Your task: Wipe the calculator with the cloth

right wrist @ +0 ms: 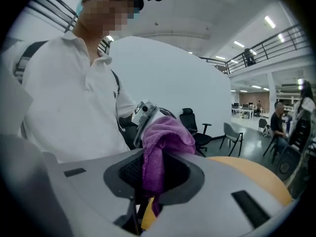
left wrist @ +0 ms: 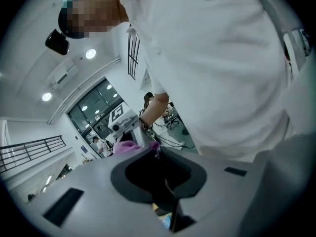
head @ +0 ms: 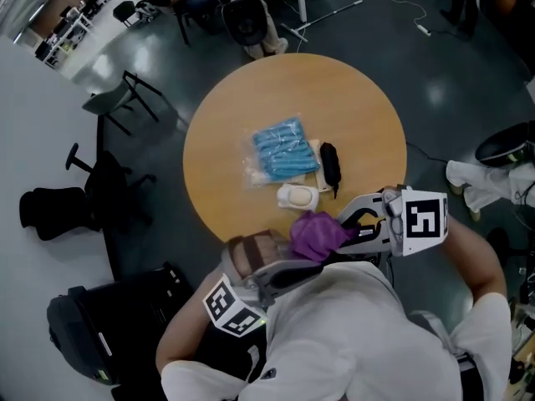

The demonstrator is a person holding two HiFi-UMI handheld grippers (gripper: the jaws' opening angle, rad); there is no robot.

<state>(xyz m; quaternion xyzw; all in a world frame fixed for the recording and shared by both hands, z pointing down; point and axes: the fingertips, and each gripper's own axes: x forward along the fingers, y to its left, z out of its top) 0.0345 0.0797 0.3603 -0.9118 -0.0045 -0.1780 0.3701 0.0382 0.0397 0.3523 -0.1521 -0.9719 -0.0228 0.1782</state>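
In the head view, a purple cloth (head: 320, 234) is seen clenched in the jaws of the right gripper (head: 344, 230), in the air off the near edge of the round table (head: 217, 140). Just left of the cloth, a flat grey-brown slab, taken for the calculator (head: 252, 253), is held up by the left gripper (head: 288, 267). The slab is blurred and its keys are not made out. Beyond the cloth, a white rounded thing (head: 298, 196), a black pouch-like thing (head: 330, 165) and a blue packet (head: 284, 150) in clear wrap are laid on the table. The lower parts of both grippers are cut off by the person's white shirt (head: 351, 332).

In the left gripper view, the jaws are seen narrowly apart and clamped on a dark mass that fills the gap. Only a thin edge of it is picked out. The cloth is shown just behind it as a small purple patch, partly hidden by the gripper's housing.

In the right gripper view, the cloth is pinched between the jaws, bunched above them and hanging down through them. Beside the cloth a dark gridded surface is glimpsed, mostly covered, and what it is cannot be told. The table's rim is seen right of the cloth.
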